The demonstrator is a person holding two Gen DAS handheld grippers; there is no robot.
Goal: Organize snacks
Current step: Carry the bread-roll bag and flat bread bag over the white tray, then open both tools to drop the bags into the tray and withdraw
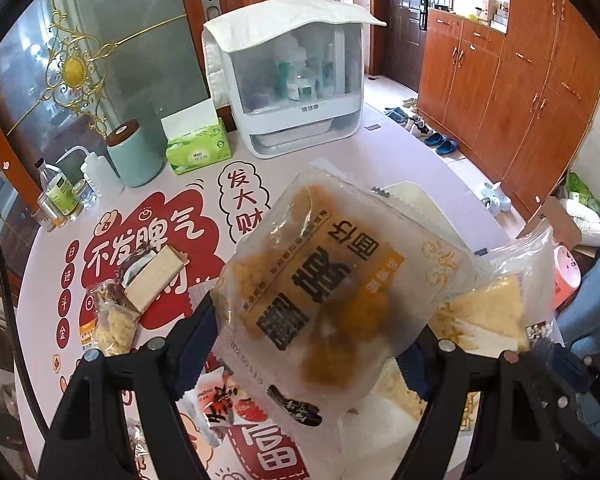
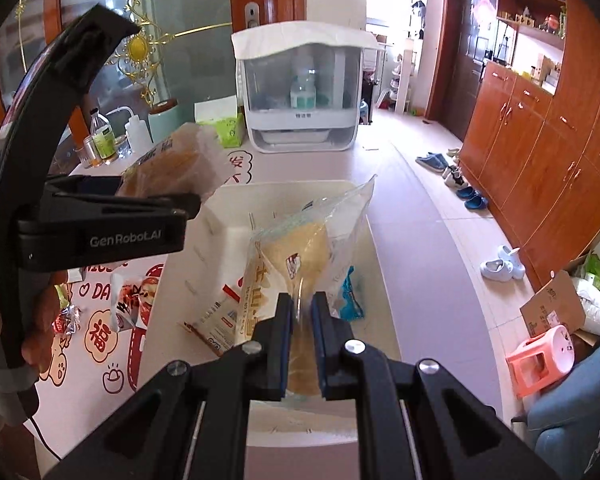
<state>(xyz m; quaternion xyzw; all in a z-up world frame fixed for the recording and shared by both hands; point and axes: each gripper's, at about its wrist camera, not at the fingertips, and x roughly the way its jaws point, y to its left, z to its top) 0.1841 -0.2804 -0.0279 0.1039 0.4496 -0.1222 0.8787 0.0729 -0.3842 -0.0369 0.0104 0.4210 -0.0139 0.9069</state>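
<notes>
Holding one snack bag each, both grippers hang over the white bin (image 2: 236,236). Left gripper (image 1: 312,344) grasps a big bag (image 1: 336,276); right gripper (image 2: 302,312) pinches a clear bag (image 2: 300,248). Some snacks (image 1: 140,288) wait on the table (image 1: 60,280).

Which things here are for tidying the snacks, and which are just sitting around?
For the job: big snack bag, clear cake bag, white bin, loose snacks.

Just sitting around: tissue box, green canister, bottles, white cabinet.
</notes>
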